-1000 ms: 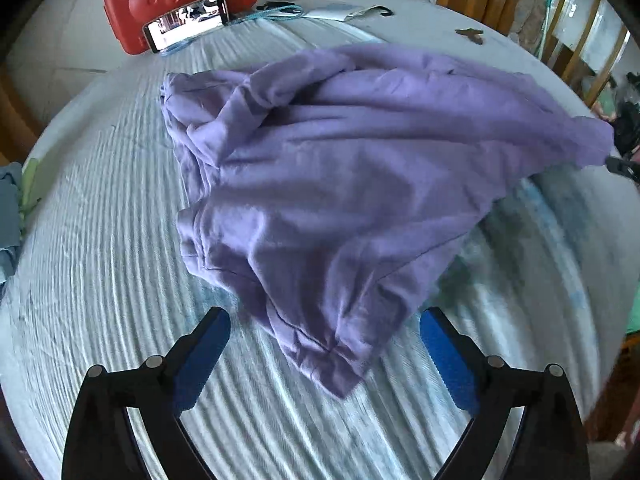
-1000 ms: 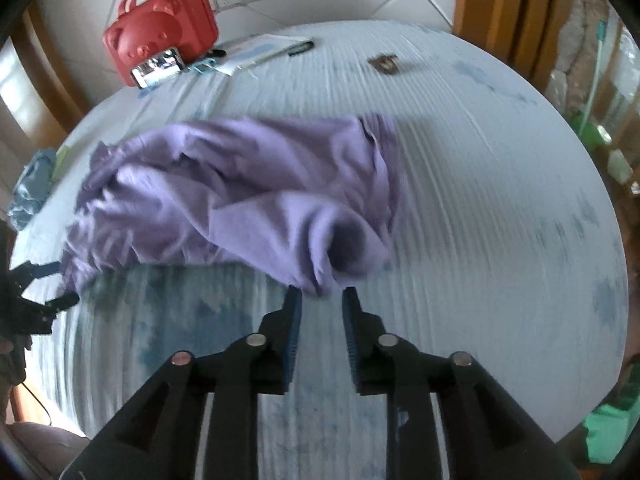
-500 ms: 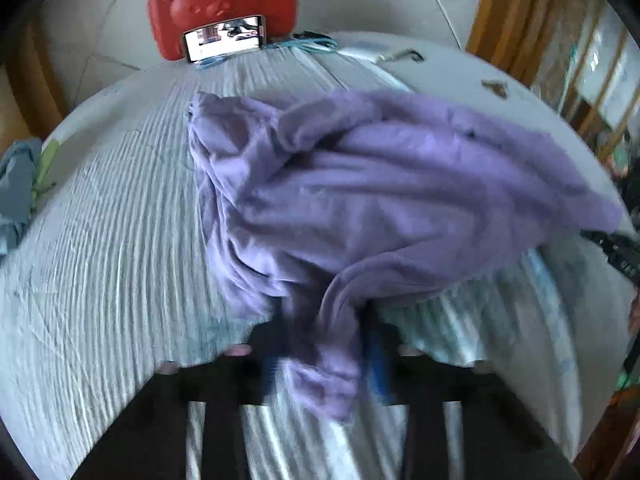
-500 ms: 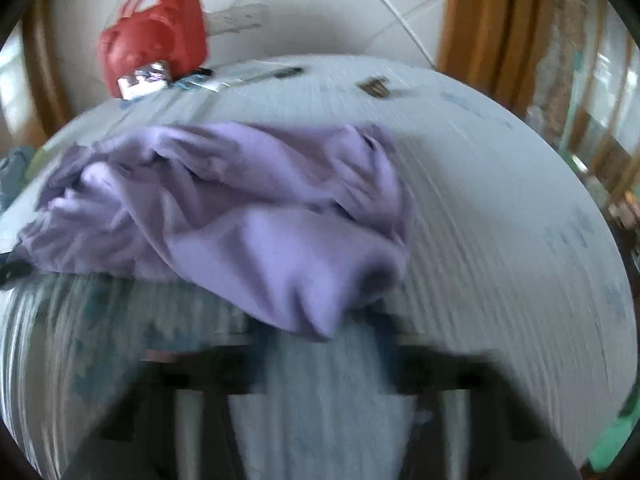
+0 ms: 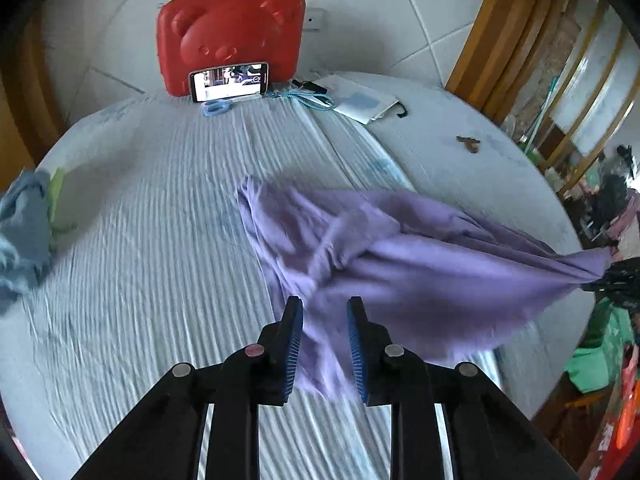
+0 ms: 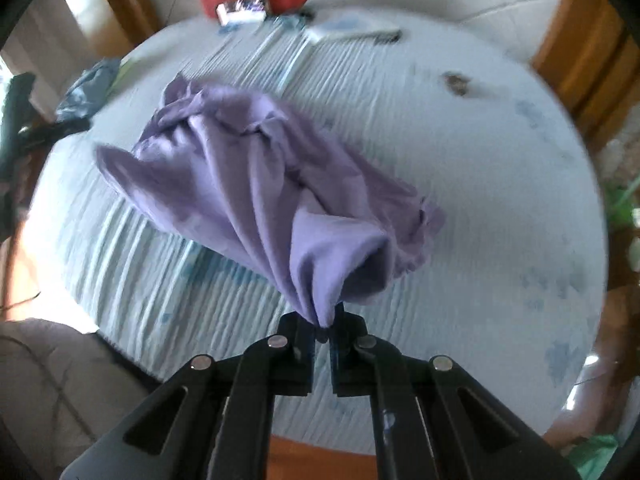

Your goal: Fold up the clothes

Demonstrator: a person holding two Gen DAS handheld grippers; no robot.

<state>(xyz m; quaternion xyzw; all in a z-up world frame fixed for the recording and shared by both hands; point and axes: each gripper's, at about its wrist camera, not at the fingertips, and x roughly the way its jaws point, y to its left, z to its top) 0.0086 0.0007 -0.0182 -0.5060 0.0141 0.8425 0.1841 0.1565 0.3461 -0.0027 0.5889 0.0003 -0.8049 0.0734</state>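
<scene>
On the pale blue ribbed bedsheet (image 5: pixel 152 240), the crumpled lilac cotton garment (image 5: pixel 400 264) hangs stretched between both tongs: the right tongs (image 6: pixel 322 326) clamp one bunched corner, the left tongs (image 5: pixel 324 340) grip an edge, likely to spread it flat for folding

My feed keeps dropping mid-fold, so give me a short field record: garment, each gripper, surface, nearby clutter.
garment: purple garment, bunched, stretched between both grippers, partly lifted
left gripper: fingers on either side of a hanging fold, gap visible
right gripper: shut on a gathered corner
surface: striped light-blue cover
clutter: red case with phone leaning on it, far edge; blue cloth at left
</scene>
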